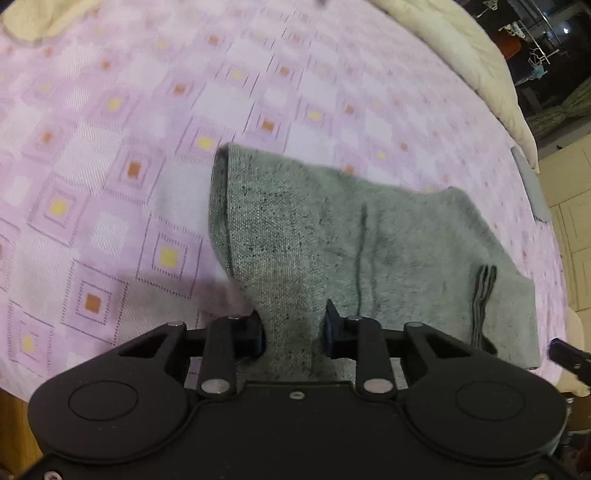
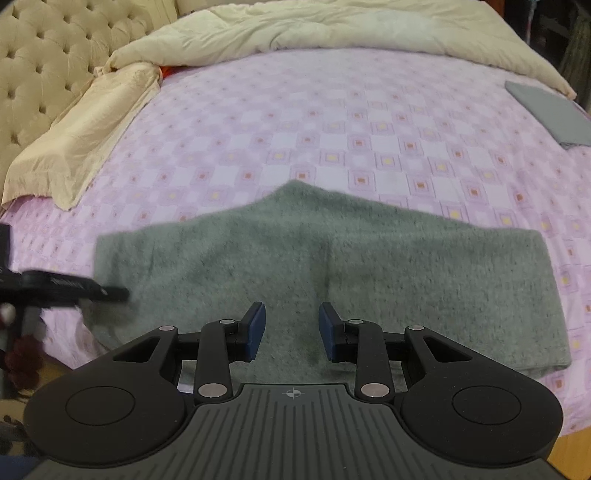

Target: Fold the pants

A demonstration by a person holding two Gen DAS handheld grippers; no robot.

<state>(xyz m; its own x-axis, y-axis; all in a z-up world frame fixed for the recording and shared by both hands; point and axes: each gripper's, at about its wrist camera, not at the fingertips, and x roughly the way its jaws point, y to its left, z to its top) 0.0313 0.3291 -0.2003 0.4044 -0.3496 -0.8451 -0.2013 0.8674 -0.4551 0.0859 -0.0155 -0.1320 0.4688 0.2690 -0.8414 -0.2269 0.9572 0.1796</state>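
Grey-green knit pants (image 1: 332, 240) lie on a pink patterned bedsheet (image 1: 110, 184). In the left wrist view a raised band of the fabric runs between my left gripper's (image 1: 293, 332) blue pads, which stand close against it; a dark cord loop (image 1: 482, 295) hangs at the right. In the right wrist view the pants (image 2: 332, 273) lie spread flat, wide across the bed's near edge. My right gripper (image 2: 291, 330) is open just above the fabric and holds nothing. The left gripper's tip (image 2: 74, 290) shows at the pants' left edge.
A cream duvet (image 2: 332, 29) is bunched across the far side of the bed. A cream pillow (image 2: 81, 136) and a tufted headboard (image 2: 40, 66) are at the left. A folded grey item (image 2: 550, 114) lies at the far right. Wooden floor (image 1: 18, 424) shows below the bed edge.
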